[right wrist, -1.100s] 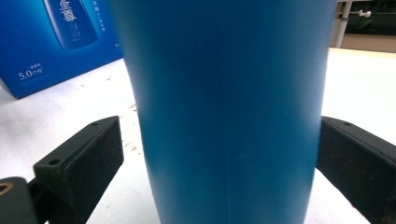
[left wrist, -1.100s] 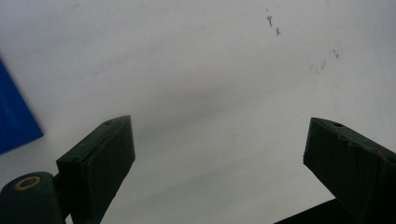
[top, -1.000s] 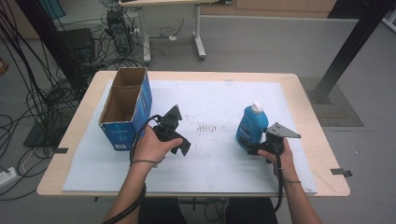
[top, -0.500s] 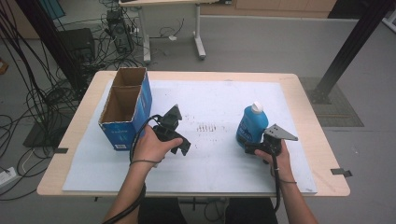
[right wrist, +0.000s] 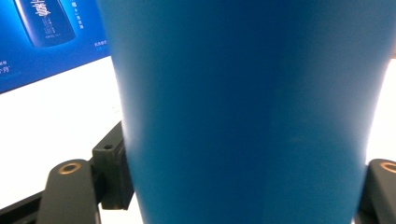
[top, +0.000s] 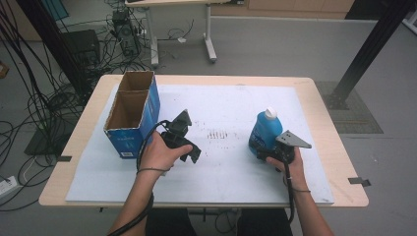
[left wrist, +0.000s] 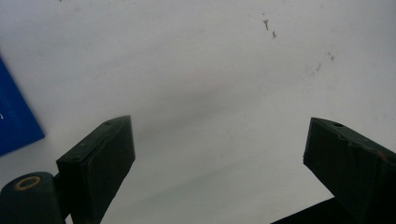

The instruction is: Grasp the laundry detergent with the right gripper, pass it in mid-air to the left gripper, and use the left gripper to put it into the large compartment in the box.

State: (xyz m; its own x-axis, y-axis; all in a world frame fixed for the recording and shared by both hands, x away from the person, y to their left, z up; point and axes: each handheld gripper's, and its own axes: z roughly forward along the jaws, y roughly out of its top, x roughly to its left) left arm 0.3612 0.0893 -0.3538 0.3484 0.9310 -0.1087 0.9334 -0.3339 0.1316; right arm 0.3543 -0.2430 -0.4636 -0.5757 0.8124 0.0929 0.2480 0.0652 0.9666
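The blue bottle (top: 264,133) stands upright on the white mat (top: 226,162), over on the right-hand half of the table, white cap (top: 270,113) on top. Right behind it, on the person's side, sits the right gripper (top: 261,153), grey three-cornered plate on its back, hand wrapped round the handle. Its jaws have just been closing in, and the bottle is squarely between them. In the right gripper view the bottle's blue body (right wrist: 243,112) swells up close, and the left pad (right wrist: 112,168) sits right against its wall, so the right gripper (right wrist: 243,196) is pinching the bottle low on its body; the other pad is tucked behind the curve and hard to make out.

Across the mat, well apart from the bottle, the left gripper (top: 189,147) rests in the other hand, nose tilted down toward the mat. In the left gripper view the left gripper (left wrist: 219,154) has its two black pads (left wrist: 100,154) spread wide with bare white mat between them, holding nothing.

Just beside that hand stands the blue cardboard box (top: 129,115), open at the top, two compartments, near the table's left edge. A corner of the box (left wrist: 14,121) peeks into the left gripper view. A patch of small dark marks (top: 221,133) lies on the mat between the grippers.
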